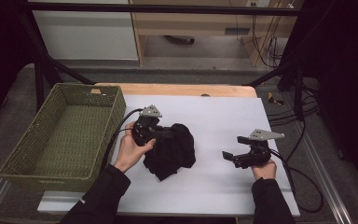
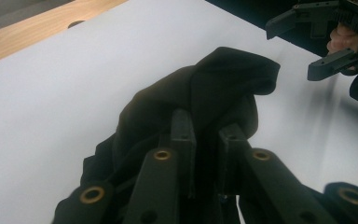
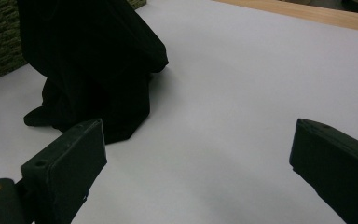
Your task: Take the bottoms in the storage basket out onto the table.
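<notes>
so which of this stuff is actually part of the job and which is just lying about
Part of the job:
- black cloth, bunched on the white sheet
- left gripper, jaws close together in the cloth's folds
- right gripper, jaws apart, nothing between them
- green woven basket, probably where the cloth goes

Just lying about:
- cables beside the table
- wooden cabinet behind it

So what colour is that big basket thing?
Olive green, woven all over. The basket shows best in the high view.
</notes>
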{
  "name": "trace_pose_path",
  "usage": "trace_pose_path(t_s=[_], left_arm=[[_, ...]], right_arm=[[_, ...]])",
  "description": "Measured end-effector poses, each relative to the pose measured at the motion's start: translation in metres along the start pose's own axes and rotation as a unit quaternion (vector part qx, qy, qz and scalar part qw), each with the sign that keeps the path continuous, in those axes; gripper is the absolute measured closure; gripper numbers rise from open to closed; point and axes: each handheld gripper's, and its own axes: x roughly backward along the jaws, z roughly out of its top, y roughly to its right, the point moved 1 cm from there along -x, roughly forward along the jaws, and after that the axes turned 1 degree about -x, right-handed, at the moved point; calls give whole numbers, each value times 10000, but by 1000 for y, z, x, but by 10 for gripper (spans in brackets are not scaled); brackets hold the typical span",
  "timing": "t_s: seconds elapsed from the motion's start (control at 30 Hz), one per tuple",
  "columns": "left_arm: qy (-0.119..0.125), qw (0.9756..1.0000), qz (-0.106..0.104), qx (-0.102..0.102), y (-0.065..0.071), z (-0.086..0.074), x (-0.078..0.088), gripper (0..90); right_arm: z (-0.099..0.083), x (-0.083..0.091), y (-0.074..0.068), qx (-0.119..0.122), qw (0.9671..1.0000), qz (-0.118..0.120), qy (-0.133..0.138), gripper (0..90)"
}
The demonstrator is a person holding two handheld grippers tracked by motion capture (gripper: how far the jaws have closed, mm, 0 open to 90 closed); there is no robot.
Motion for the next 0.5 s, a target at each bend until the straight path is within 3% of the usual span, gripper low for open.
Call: trace_pose_path(t_s=[0.2,0.33,0.5], left_arm=[[27,10000,-35,31,-1,-3,-2,689],[25,9999,136,-44,0,-3,-1,533],[59,9999,156,7,0,-3,2,394]], right_arm=[[0,-1,0,-27,10000,-7,-13,42],[0,-1,0,-27,10000,-7,-12,42],[0,-1,0,-30,10000,-2,-17,42]])
